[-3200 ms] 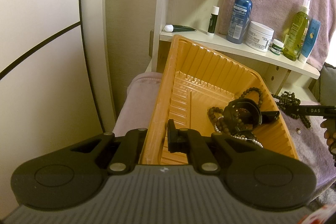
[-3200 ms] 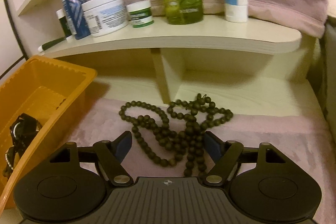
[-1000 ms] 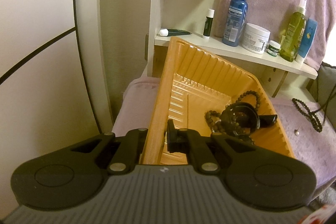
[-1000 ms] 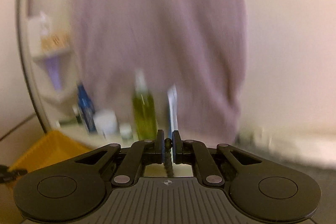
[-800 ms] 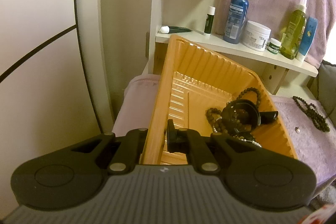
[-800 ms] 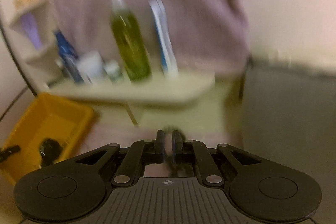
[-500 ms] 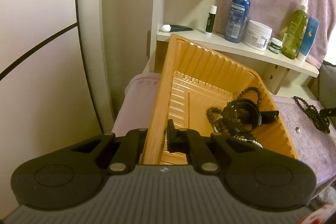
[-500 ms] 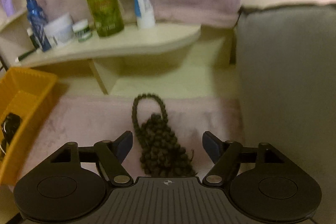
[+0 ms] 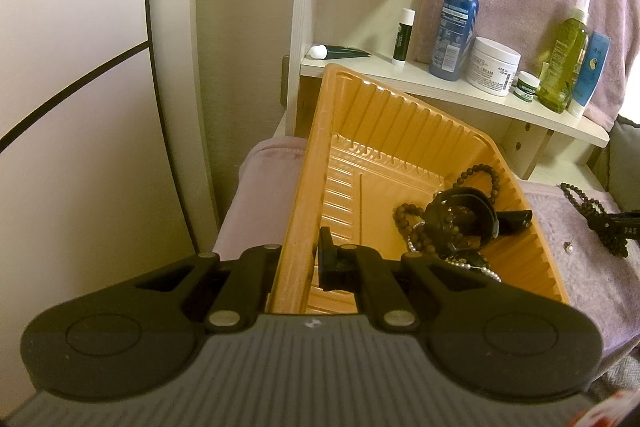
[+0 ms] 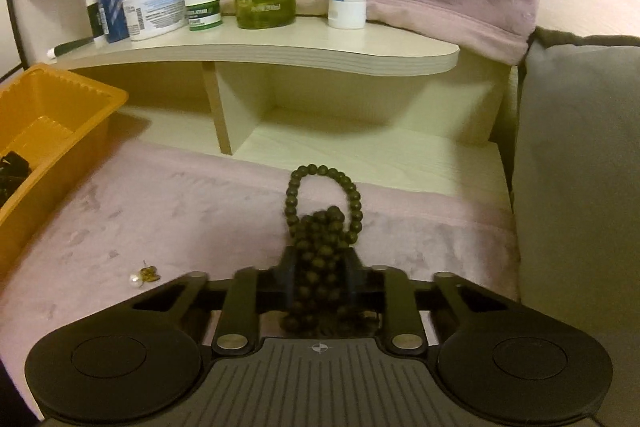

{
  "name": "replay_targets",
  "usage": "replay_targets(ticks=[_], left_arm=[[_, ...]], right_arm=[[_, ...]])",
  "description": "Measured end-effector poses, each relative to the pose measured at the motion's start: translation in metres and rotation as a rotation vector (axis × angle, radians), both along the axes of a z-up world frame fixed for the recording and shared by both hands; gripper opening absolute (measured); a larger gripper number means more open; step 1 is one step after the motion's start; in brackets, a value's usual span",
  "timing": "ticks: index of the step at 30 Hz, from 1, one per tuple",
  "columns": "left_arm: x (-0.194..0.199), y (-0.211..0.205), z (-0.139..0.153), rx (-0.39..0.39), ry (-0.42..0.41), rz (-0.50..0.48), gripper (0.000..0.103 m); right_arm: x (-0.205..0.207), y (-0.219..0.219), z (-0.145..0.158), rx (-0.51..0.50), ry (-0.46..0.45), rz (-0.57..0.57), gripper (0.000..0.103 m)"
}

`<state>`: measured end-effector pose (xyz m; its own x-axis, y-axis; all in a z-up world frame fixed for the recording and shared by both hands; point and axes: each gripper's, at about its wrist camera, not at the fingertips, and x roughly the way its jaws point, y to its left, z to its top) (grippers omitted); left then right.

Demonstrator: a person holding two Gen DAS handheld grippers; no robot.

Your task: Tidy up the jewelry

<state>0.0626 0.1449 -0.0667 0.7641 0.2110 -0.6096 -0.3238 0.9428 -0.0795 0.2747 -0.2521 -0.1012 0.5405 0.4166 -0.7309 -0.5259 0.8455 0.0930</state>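
The tray point(image 10: 48, 131) lies left of the bead string point(image 10: 320, 227); an earring point(image 10: 145, 274), perhaps paired, lies between them.

The tray point(image 9: 404, 131) is ribbed, glossy orange plastic. Under it lies a soft, napped pink cloth point(image 10: 168, 211). The beads point(image 10: 320, 227) look dark and matt. The shelf point(image 10: 304, 53) is pale, smooth wood with a layered edge.
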Motion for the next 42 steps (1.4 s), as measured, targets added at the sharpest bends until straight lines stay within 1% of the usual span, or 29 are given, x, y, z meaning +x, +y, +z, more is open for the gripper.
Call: replay_targets(ticks=[5, 8, 12, 15, 23, 32, 37, 42], left_arm=[[0.0, 0.0, -0.002, -0.002, 0.004, 0.003, 0.006], [0.0, 0.0, -0.003, -0.001, 0.006, 0.002, 0.006], [0.001, 0.0, -0.003, 0.0, 0.005, 0.0, 0.006], [0.001, 0.0, -0.004, -0.003, 0.004, 0.001, 0.006], [0.0, 0.0, -0.004, -0.004, 0.003, 0.002, 0.006], [-0.001, 0.001, -0.002, -0.007, 0.004, 0.002, 0.005], [-0.001, 0.001, -0.002, -0.006, 0.006, 0.002, 0.005], [-0.001, -0.001, -0.002, -0.001, 0.006, -0.006, 0.005]], right_arm=[[0.002, -0.001, 0.008, 0.043, 0.045, -0.01, 0.015], [-0.002, -0.005, 0.019, 0.088, 0.045, -0.009, 0.015], [-0.007, -0.014, 0.045, 0.15, 0.016, -0.022, 0.015], [-0.01, -0.022, 0.07, 0.192, -0.021, -0.023, 0.015], [-0.017, -0.028, 0.135, 0.238, -0.124, 0.009, 0.014], [-0.029, -0.02, 0.185, 0.233, -0.189, 0.087, 0.014], [-0.039, -0.006, 0.204, 0.25, -0.214, 0.144, 0.014], [-0.046, 0.016, 0.213, 0.292, -0.212, 0.213, 0.014]])
